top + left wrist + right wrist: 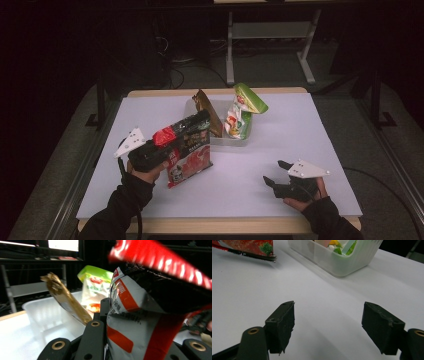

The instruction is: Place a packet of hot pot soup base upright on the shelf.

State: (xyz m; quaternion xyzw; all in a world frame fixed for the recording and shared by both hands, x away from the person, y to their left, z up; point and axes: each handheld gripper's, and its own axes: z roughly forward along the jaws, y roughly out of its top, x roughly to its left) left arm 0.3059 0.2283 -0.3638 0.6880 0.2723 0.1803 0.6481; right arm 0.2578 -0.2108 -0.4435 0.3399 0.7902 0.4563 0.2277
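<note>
High view shows three snack bags: one red-black bag (187, 150) pinched above the table (300, 130) by the left gripper (167, 150), two standing in one clear tub (227, 141), while the right gripper (280, 175) rests spread.

The red and black snack bag (187, 147) was glossy printed film, crinkled and catching glare along its red top seal. Behind it, the container (235, 141) was translucent whitish plastic with faintly ribbed walls. Inside the container, the brown packet (210, 112) looked like shiny foil, and the green and white bag (242, 115) was smooth glossy film. Under the container, the table (280, 135) had a matt, smooth white top with a wooden edge.
</note>
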